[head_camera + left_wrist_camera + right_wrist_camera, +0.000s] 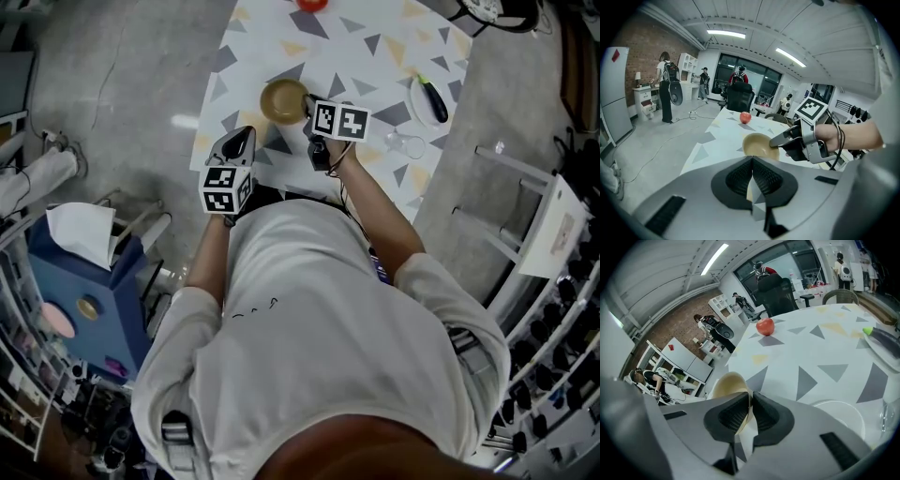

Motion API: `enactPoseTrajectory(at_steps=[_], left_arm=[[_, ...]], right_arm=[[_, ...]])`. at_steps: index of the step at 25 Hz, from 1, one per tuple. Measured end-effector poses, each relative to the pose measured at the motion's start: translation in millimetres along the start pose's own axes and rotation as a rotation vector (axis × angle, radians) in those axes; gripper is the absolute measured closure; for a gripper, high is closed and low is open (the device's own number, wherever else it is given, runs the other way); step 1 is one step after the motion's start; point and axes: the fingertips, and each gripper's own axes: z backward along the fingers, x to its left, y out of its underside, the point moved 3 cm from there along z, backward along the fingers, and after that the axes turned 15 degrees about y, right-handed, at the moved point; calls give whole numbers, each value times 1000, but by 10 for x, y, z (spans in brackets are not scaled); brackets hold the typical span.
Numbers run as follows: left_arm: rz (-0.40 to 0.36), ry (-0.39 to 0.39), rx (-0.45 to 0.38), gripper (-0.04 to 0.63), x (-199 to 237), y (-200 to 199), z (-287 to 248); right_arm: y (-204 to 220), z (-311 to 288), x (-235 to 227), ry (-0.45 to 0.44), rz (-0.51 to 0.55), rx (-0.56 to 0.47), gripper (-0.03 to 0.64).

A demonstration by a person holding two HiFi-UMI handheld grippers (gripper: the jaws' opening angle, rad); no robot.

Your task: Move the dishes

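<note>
R gripper [751, 401] jaws pinch rim of tan bowl [283, 100], over near-left part of patterned table [375, 56]; resting or lifted, can't tell. L gripper [752, 161] jaws pressed together, empty, near bowl at table edge. Apple [765, 326] far end; 1 plate [424, 101] at right.

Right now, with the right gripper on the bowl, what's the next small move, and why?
Probably keep the right gripper shut and carry the bowl level to a bare patch of table. It pinches only one side of the rim, so the bowl could tip, and the left gripper is shut and empty, giving no support.
</note>
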Motion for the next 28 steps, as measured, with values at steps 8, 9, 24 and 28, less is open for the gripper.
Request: enactPoseTrajectory(at_steps=[8,9,24,28], left_arm=[[6,17,12,575,-1,34,-42],[4,22,14,575,-7,30,-55],[-38,117,44,575,-199,-99,-329],[-62,170,59,575,-343,-163,-513]], right_arm=[[92,-203,-45,-16,-94,34,587],[102,-214,-64,-14,-101,35,588],[134,34,-347,16,-101,-43,451],[205,270,-561,83,-51,-98,488]])
